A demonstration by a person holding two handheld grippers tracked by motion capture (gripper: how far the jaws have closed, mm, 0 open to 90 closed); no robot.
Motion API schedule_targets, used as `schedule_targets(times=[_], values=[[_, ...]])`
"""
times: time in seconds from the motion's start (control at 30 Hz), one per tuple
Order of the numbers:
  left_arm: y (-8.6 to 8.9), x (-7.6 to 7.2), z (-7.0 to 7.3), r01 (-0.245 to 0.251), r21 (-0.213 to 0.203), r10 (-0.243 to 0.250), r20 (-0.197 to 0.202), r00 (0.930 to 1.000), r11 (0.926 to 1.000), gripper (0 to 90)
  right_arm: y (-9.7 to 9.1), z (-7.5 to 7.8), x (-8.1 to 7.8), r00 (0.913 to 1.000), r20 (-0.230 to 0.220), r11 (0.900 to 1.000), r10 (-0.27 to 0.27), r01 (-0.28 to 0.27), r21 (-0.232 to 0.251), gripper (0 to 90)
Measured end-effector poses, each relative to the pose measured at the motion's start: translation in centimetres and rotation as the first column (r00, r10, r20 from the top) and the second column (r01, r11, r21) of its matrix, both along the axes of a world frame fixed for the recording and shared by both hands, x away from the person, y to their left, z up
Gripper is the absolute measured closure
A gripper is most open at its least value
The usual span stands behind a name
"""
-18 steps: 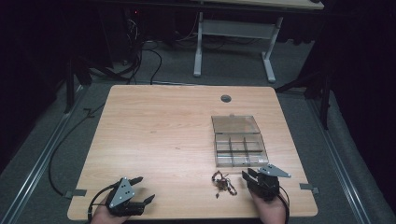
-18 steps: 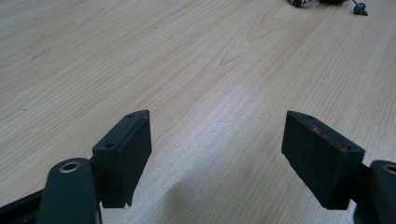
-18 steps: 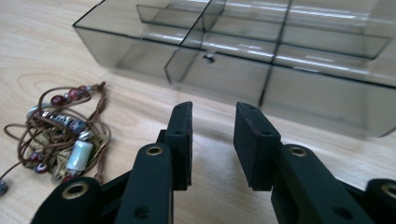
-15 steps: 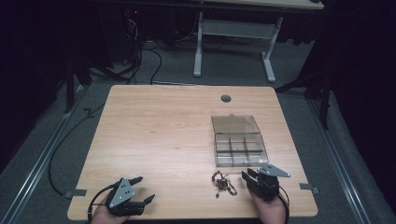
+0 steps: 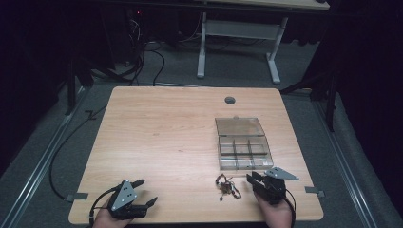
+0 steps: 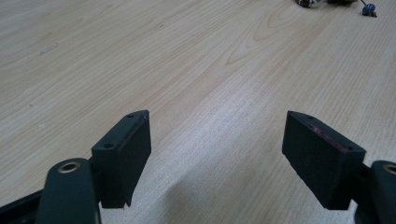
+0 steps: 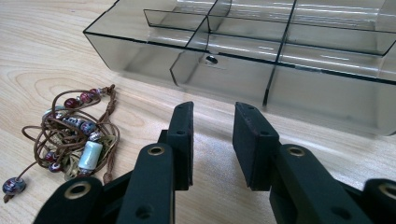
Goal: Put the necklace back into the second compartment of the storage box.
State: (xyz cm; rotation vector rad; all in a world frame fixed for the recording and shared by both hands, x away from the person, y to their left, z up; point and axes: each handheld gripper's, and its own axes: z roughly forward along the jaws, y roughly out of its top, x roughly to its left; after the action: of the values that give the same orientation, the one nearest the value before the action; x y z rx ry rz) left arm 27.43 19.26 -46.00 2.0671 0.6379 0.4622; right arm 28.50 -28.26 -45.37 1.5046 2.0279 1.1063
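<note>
While both tools rest at the near edge of the desk, the work looks to be at its very start: a tangle of beaded cord lies loose on the wood, just beside the right tool and near the front wall of a clear compartment box, whose lid stands folded back behind it. The right tool's jaws stand partly apart with nothing between them, pointing at the box wall with the cord off to one side. The left tool sits well apart from all this, its jaws spread wide over bare wood, nothing in them. My reading is that the cord is meant for one of the box's compartments, and that the reach for it has not yet begun. The next move would call for swinging the right tool toward the tangle and closing on a thick bunch of strands, since a single loop might let the rest trail and snag on the box rim. In the high view the cord is small and dim, so its loops cannot be traced there; the far compartments are cut off in the right gripper view, and whether any holds something is hard to tell through the glare.
</note>
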Motion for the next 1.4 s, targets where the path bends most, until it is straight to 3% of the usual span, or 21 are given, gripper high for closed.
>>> schedule_targets(times=[0.37,0.53,0.63,0.7,0.83,0.93,1.03,1.13,1.4], values=[[0.1,0.0,0.0,0.0,-0.008,0.0,0.001,1.0,1.0,24.2,0.2,0.0,0.1,0.9999,-0.011,0.9999,0.007,-0.007,-0.014,72.8],[0.0,0.0,0.0,0.0,-0.003,0.0,0.0,1.0,1.0,24.2,0.3,0.1,0.0,0.9998,-0.008,0.9997,0.019,-0.019,-0.018,79.2],[0.0,0.0,0.0,-0.001,-0.004,0.001,-0.002,1.0,1.0,24.2,1.4,0.7,-0.3,0.9981,0.011,0.9975,0.06,-0.059,-0.039,90.0],[0.0,0.0,0.0,0.0,-0.003,0.0,-0.002,1.0,1.0,24.2,1.8,0.9,-0.4,0.9975,0.017,0.9967,0.069,-0.068,-0.044,90.0],[0.0,0.0,0.0,0.001,-0.003,-0.001,-0.001,1.0,1.0,24.2,4.7,1.9,-1.0,0.9855,0.039,0.9853,0.165,-0.163,-0.05,90.0],[0.0,0.0,0.0,0.0,-0.004,0.0,0.0,1.0,1.0,24.2,6.0,1.9,-1.0,0.9781,0.04,0.9781,0.204,-0.203,-0.049,90.0],[0.0,0.0,0.0,0.002,-0.005,-0.002,0.0,1.0,1.0,24.2,7.7,1.6,-0.9,0.9689,0.023,0.9673,0.247,-0.245,-0.067,90.0],[0.0,0.0,0.0,0.005,-0.006,-0.005,0.0,1.0,1.0,24.2,8.3,0.9,-0.4,0.9674,-0.017,0.9635,0.253,-0.253,-0.086,90.0],[0.0,0.0,0.0,0.007,-0.004,-0.007,0.0,1.0,1.0,24.2,7.5,0.4,-0.8,0.9691,-0.041,0.966,0.243,-0.246,-0.08,90.0]])
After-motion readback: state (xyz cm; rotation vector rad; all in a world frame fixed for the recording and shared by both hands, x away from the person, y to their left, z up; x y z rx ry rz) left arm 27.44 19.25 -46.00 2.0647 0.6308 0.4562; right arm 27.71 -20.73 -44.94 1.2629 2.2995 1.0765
